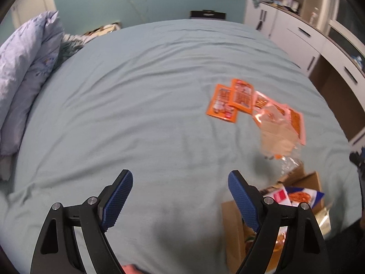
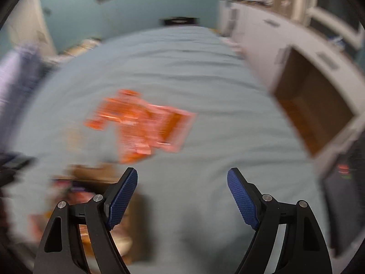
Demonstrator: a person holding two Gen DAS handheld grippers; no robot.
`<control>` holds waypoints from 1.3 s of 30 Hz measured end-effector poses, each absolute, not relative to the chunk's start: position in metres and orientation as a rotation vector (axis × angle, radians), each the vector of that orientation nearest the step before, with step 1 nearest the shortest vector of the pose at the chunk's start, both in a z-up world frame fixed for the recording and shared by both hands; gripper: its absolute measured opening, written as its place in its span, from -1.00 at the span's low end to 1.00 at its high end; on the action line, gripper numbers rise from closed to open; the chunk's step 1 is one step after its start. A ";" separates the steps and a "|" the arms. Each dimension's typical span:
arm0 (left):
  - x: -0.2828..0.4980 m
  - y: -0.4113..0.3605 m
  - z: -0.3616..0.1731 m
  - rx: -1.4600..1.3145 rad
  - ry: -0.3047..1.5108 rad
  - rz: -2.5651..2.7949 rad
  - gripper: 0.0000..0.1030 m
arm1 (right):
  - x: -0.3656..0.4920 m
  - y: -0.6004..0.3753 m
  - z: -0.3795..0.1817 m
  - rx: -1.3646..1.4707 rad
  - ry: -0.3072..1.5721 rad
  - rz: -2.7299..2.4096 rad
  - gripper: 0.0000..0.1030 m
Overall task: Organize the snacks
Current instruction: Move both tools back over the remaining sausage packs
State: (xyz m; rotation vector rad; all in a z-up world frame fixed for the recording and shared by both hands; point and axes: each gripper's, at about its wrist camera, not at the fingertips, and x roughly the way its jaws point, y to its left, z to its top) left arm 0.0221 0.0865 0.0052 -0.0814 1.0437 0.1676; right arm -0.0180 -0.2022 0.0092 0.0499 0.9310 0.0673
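Note:
Several orange snack packets [image 1: 232, 99] and a clear plastic bag [image 1: 277, 130] lie on the pale blue bed sheet [image 1: 136, 114], right of centre in the left wrist view. A brown cardboard box [image 1: 232, 226] with more snacks, one a blue packet [image 1: 303, 195], sits at the lower right behind my left gripper's right finger. My left gripper [image 1: 180, 196] is open and empty above the sheet, short of the packets. In the blurred right wrist view the orange packets [image 2: 141, 123] lie ahead and left of my right gripper [image 2: 182, 194], which is open and empty. The box [image 2: 95, 171] shows at lower left.
A bundled lilac duvet [image 1: 27, 75] lies at the bed's left edge. White drawers and cabinets [image 1: 303, 38] run along the right side, with an open brown compartment [image 2: 312, 105]. A teal wall stands beyond the bed.

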 end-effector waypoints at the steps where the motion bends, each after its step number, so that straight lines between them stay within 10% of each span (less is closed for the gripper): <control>1: 0.025 0.090 0.003 -0.103 1.054 0.174 0.68 | -0.019 -0.200 0.008 0.029 0.941 0.028 0.57; 24: 0.098 0.115 -0.044 -0.064 1.131 0.242 0.68 | 0.113 -0.180 -0.025 0.220 1.128 0.327 0.57; 39: 0.173 0.067 -0.087 0.093 1.108 0.018 0.68 | 0.152 -0.073 -0.059 -0.207 1.070 0.513 0.57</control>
